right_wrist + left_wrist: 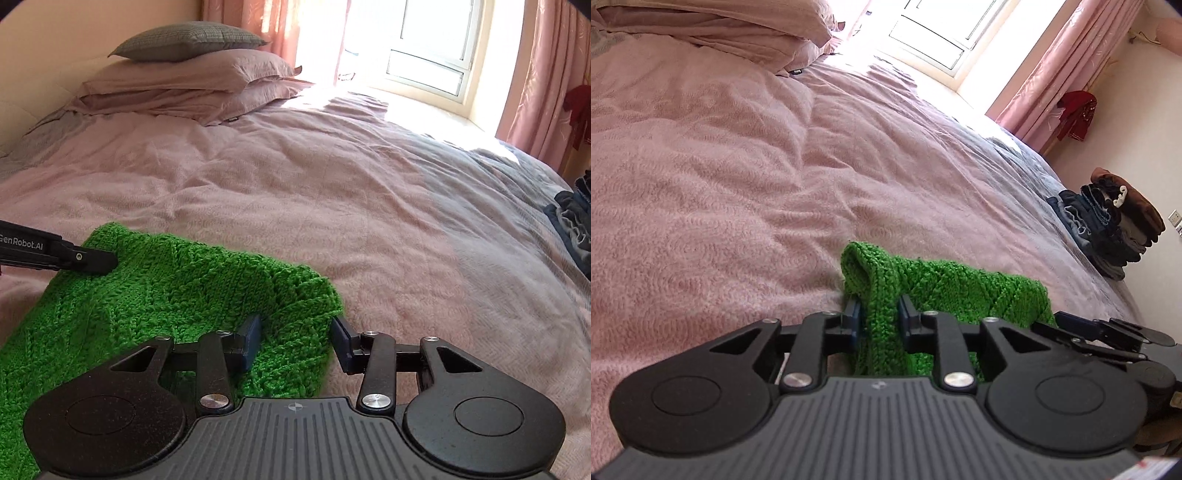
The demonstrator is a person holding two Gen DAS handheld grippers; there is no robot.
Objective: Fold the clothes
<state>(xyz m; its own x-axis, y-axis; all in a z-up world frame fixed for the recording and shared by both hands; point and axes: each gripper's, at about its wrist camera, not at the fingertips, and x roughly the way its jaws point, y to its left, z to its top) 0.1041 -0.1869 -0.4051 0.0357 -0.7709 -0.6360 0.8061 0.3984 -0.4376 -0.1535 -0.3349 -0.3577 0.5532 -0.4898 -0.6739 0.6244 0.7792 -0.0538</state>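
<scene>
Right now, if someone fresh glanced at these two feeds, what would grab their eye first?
The bright green knitted garment against the pale pink bedspread, near the bed's close edge. The left gripper has its jaws shut on a bunched fold of it, while the right gripper straddles its other edge with jaws apart. Next, the stack of folded dark clothes at the bed's far right side.

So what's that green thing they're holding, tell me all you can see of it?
The green knit looks like chunky bright yarn with a ribbed, zigzag texture; what garment it is cannot be told. It is bunched and draped, partly lifted over the pink bedspread. The left gripper is shut on a gathered strip of it. The right gripper straddles its other edge with jaws apart, not yet pinching.
</scene>
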